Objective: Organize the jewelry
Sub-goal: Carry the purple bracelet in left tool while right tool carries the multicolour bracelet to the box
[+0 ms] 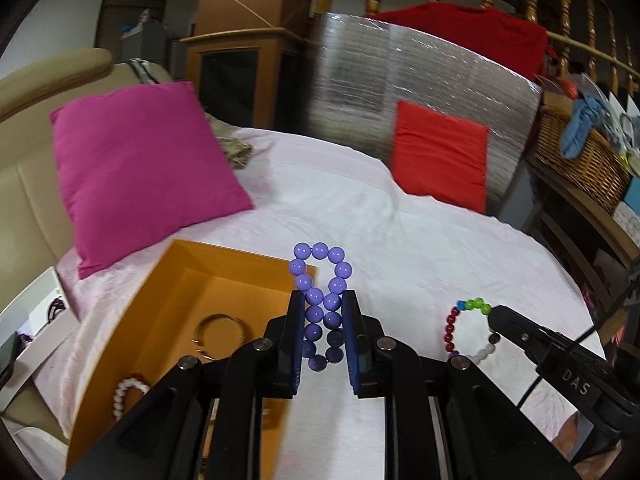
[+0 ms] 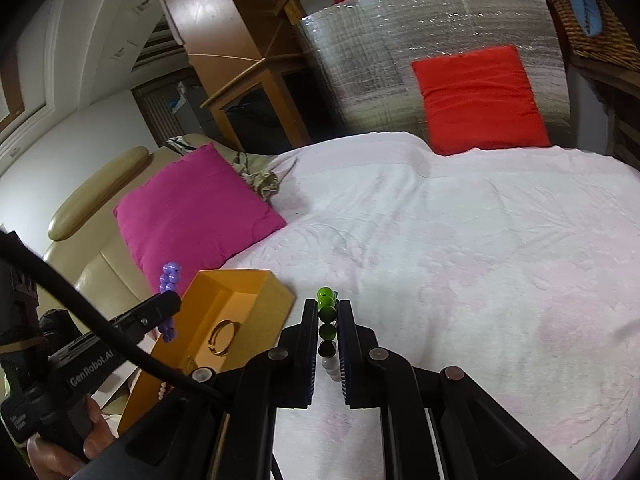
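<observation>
My left gripper point(image 1: 322, 300) is shut on a purple bead bracelet point(image 1: 320, 276), squeezed into a narrow loop that sticks up past the fingertips. It hangs at the right rim of an open orange box point(image 1: 176, 292). Inside the box lie a thin metal bangle point(image 1: 222, 334) and a pale pink bead bracelet point(image 1: 128, 394). My right gripper point(image 2: 327, 306) is shut on a multicoloured bead bracelet point(image 2: 326, 312), seen edge-on with green beads on top. From the left wrist view that multicoloured bracelet point(image 1: 468, 328) hangs as a ring from the right gripper point(image 1: 496, 316), to the right of the box.
A pale pink sheet point(image 2: 460, 260) covers the bed. A magenta cushion point(image 1: 140, 172) lies behind the box, a red cushion point(image 1: 440, 156) against a silver foil panel point(image 1: 400, 92). A beige leather seat point(image 1: 24, 184) stands left, a wicker basket point(image 1: 580, 160) on shelves right.
</observation>
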Demonstrator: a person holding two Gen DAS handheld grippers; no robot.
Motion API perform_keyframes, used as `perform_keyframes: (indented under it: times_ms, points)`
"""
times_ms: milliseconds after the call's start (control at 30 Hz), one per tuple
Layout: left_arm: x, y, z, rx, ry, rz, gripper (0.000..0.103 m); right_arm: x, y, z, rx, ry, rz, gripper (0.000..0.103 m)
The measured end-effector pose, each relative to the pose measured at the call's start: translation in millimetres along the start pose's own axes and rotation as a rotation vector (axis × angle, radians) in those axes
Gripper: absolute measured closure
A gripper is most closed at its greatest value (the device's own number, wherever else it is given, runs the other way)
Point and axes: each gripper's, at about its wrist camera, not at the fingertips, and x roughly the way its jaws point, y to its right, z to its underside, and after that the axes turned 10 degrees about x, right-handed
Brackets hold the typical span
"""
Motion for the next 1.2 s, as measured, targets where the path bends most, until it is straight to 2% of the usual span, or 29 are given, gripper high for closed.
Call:
perform_keyframes:
  times_ms: [433,900,1200]
  points:
    - [-16,-50,6,-0.051,0.039,-0.103,0.084,8,-56,4,-0.112,0.004,-0.008,0.093]
    - [-14,-91,15,-0.109,0.02,-0.162,0.084,25,-120,0,-0.227,-0.005,-0.051,0.093]
    - [-11,-108,20,-0.122,0.002,-0.203,0.084,48,-142,-2,-0.244,-0.041,-0.073,0.093]
